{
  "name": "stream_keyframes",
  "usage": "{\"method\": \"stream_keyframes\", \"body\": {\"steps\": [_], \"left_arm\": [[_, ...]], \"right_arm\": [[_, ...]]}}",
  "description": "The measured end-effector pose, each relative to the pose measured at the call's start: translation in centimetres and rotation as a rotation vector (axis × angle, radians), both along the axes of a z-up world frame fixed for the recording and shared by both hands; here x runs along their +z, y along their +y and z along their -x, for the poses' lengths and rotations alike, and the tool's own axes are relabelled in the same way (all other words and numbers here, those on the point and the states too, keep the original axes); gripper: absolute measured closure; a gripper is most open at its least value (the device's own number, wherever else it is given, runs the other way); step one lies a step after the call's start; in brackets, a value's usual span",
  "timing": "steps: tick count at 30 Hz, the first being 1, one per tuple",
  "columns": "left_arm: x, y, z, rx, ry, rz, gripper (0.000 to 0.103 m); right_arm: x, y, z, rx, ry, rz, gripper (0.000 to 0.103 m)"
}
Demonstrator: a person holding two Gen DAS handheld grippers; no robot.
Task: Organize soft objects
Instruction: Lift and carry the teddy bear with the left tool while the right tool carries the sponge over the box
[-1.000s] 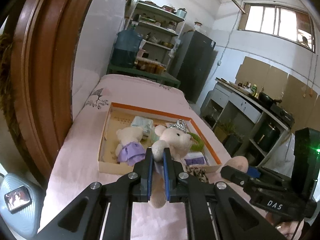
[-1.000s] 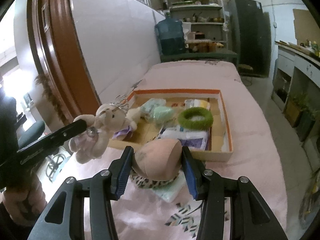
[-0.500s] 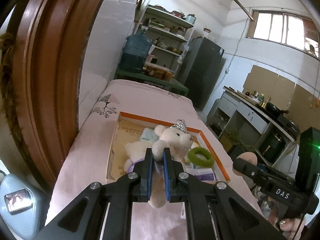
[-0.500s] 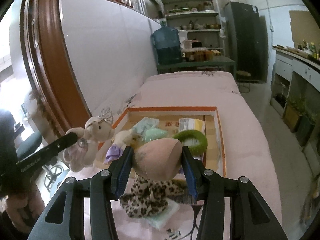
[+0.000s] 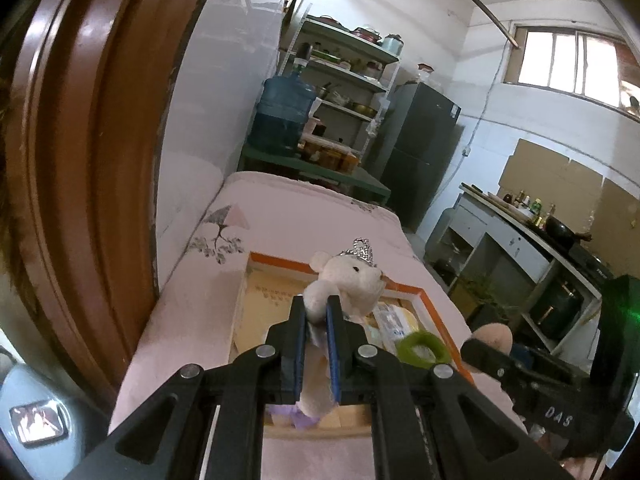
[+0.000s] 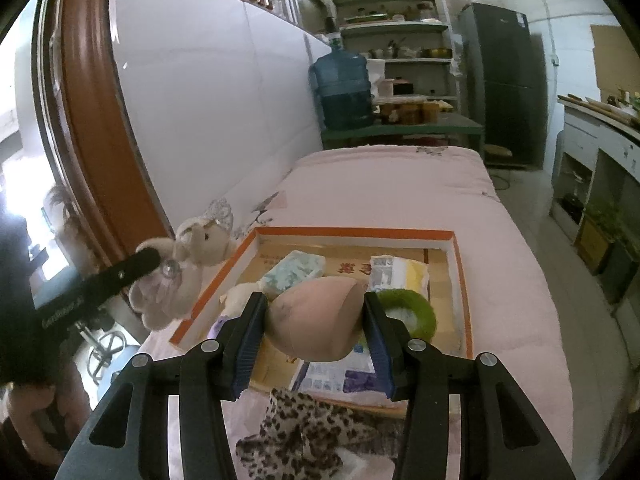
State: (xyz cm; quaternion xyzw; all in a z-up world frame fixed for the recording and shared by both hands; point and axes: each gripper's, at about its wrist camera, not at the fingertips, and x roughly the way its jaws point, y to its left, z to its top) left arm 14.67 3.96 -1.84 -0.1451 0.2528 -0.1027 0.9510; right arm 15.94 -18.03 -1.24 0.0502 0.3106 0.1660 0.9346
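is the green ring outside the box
No, the green ring lies inside the orange-rimmed box, next to a yellow packet, as the right wrist view shows.

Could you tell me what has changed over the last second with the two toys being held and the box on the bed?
Both toys have been lifted: the crowned teddy bear in the left gripper and the leopard-print doll in the right gripper now hang above the orange-rimmed box, the doll clear of the bed. Nothing was grasped or released. The box and green ring stayed put.
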Motion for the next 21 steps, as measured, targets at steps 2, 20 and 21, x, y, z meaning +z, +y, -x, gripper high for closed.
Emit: {"method": "stream_keyframes", "body": {"steps": [2,20,21], "left_arm": [[0.2,0.1,-0.9,0.002,0.0,-0.008,0.093],[-0.5,0.1,-5.8,0.031,0.057,-0.098,0.093],[-0.7,0.2,-6.0,0.032,0.062,-0.098,0.093]], "right_arm": [[-0.2,0.2,-0.7,0.005,0.005,0.005,0.053],[-1.1,0.4,-6.1,0.036,0.04,0.052,0.053],[-1.2,0.4,-6.5,0.038,0.043,0.054,0.053]]}}
